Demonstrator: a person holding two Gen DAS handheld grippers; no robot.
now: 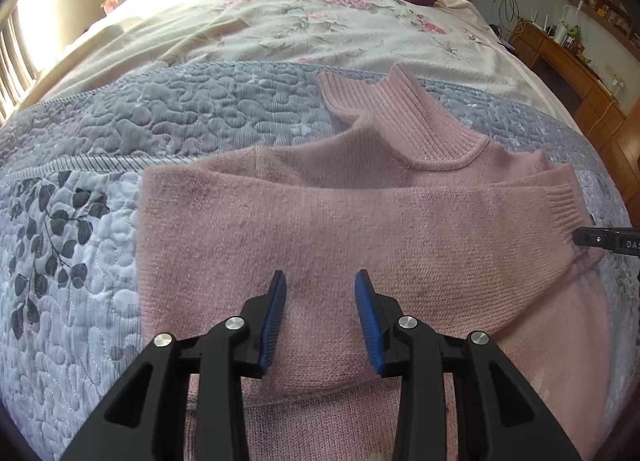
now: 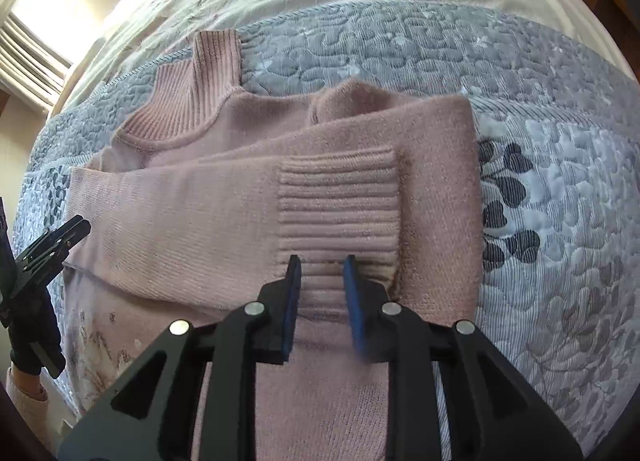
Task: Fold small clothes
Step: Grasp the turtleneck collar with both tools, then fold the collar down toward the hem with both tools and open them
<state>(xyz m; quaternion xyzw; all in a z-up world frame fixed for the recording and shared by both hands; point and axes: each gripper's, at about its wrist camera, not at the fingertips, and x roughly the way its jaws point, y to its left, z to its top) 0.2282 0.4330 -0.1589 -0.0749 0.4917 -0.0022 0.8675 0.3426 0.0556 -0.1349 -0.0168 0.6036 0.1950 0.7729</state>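
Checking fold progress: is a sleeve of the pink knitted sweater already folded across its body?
Yes: in the right wrist view a sleeve with a ribbed cuff lies across the pink knitted sweater.

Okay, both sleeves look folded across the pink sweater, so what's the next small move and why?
Probably lower both open grippers, left and right, to the sweater hem nearest you and fold it up toward the collar; the sleeves already lie crossed over the chest.

Bare quilt (image 1: pixel 80 261) around sweater (image 1: pixel 320 229)
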